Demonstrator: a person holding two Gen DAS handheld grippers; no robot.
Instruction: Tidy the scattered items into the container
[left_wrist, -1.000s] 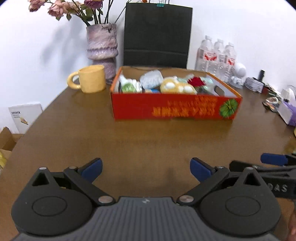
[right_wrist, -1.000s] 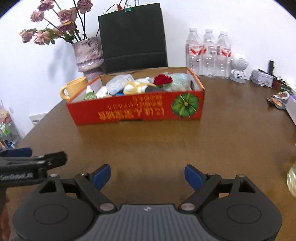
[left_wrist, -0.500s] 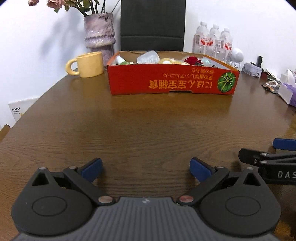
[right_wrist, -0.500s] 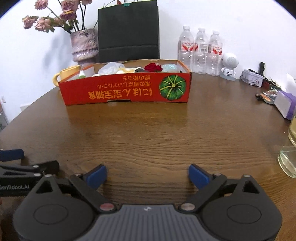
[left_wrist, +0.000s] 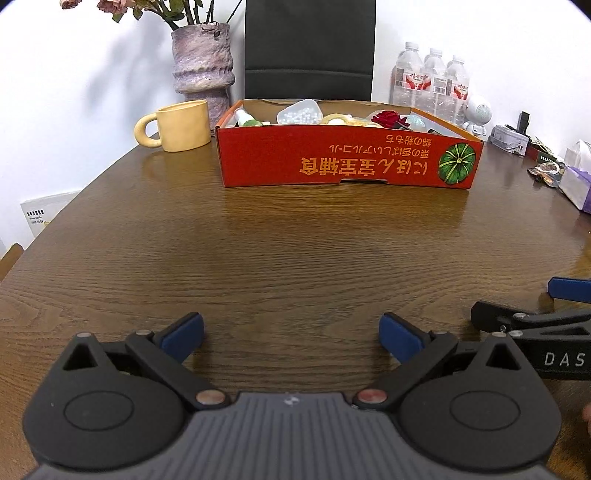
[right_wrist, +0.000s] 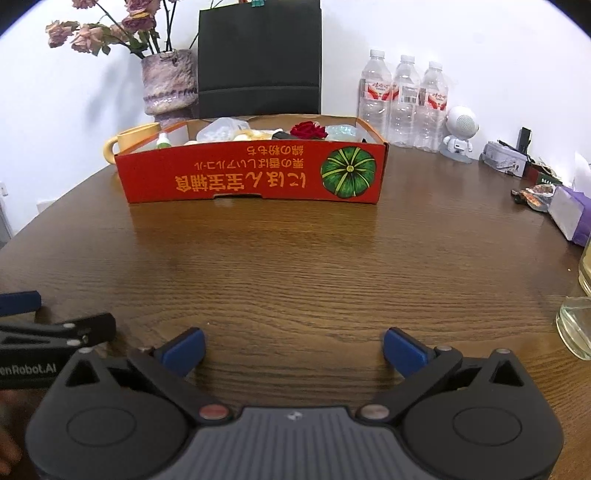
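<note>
Both grippers are sitting lower over the table than a second ago, and the right gripper's (right_wrist: 291, 345) jaws have just been opening, nothing between them.

Round dark-brown wooden table (left_wrist: 295, 251) is lying bare ahead; red cardboard box with a green pumpkin print (left_wrist: 347, 157) is holding the tidied items at its far side; left gripper (left_wrist: 291, 338) is gaping wide, empty.
</note>
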